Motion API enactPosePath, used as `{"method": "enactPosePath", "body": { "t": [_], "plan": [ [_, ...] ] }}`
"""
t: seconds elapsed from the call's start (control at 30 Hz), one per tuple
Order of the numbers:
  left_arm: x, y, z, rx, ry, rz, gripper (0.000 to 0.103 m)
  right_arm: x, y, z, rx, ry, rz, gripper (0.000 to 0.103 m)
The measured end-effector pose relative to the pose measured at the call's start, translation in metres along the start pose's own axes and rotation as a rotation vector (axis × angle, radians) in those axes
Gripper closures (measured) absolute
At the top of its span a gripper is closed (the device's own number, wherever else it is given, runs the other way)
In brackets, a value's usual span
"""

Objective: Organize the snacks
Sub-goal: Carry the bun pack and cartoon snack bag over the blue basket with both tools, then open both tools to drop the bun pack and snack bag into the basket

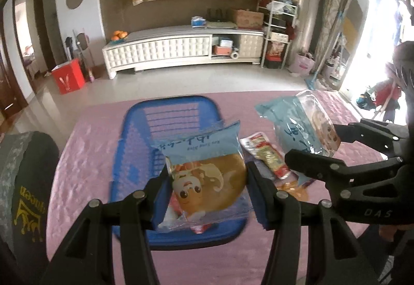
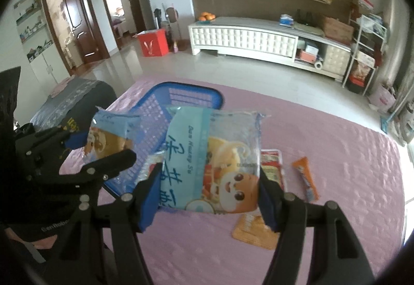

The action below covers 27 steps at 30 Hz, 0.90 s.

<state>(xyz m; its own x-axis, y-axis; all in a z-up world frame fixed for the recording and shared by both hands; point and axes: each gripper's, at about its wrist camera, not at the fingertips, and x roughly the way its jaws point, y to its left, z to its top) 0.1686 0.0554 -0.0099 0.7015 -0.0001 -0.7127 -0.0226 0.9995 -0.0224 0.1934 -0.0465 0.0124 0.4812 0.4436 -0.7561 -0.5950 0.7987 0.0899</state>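
A living room with a pale tiled floor and a long white cabinet lies behind a table covered in a quilted pink cloth (image 1: 85, 160). At the left stands a dark padded chair back with yellow lettering (image 1: 28, 192). Next comes a blue plastic mesh basket (image 1: 134, 135), set on the cloth as the likely home for the snacks. Over its near end the left gripper (image 1: 207, 192) clamps a clear-and-blue pastry packet with a cartoon face (image 1: 207, 171) between its blue pads; the packet hangs over the basket's inside, apparently so that it will drop in once let go. Something red and white shows beneath it, but the packet hides whether that lies in the basket.

Further right, on the cloth, a red and white wrapped snack (image 2: 271, 163) lies flat, beside it a flat orange packet (image 2: 254, 232) and a thin orange stick sachet (image 2: 306, 179), all waiting their turn. The right gripper (image 2: 209, 197) is closed on a second blue and clear packet with a cartoon face (image 2: 220, 163), held up beside the basket, probably next in line. This packet covers part of the red snack and the basket's near right corner. Motion blur smears the print on both packets, so only a few letters can be read.
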Motion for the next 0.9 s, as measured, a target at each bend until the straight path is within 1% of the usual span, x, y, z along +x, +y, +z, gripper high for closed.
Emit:
{"method": "enactPosePath", "body": {
  "t": [0.17,0.3,0.43,0.6,0.73,0.83,0.9],
  "plan": [
    [0.002,0.03,-0.002,-0.005,0.016,0.026,0.052,0.021,0.02,0.01,-0.019,0.025,0.011,0.033],
    [0.014,0.055,-0.002,-0.037,0.069,-0.001,0.052,0.039,0.034,0.018,-0.033,0.055,0.012,0.033],
    [0.035,0.07,-0.004,-0.039,0.114,-0.006,0.052,0.059,0.043,0.021,-0.044,0.104,-0.001,0.033],
    [0.059,0.083,-0.011,-0.05,0.172,-0.016,0.052,0.083,0.045,0.024,-0.051,0.158,-0.019,0.033],
    [0.073,0.086,-0.019,-0.056,0.209,-0.049,0.052,0.097,0.047,0.023,-0.067,0.191,-0.038,0.033],
    [0.08,0.085,-0.024,-0.062,0.226,-0.053,0.052,0.103,0.051,0.028,-0.091,0.192,-0.06,0.033],
    [0.082,0.086,-0.023,-0.055,0.215,-0.047,0.052,0.108,0.052,0.033,-0.1,0.203,-0.074,0.033]
  ]
}}
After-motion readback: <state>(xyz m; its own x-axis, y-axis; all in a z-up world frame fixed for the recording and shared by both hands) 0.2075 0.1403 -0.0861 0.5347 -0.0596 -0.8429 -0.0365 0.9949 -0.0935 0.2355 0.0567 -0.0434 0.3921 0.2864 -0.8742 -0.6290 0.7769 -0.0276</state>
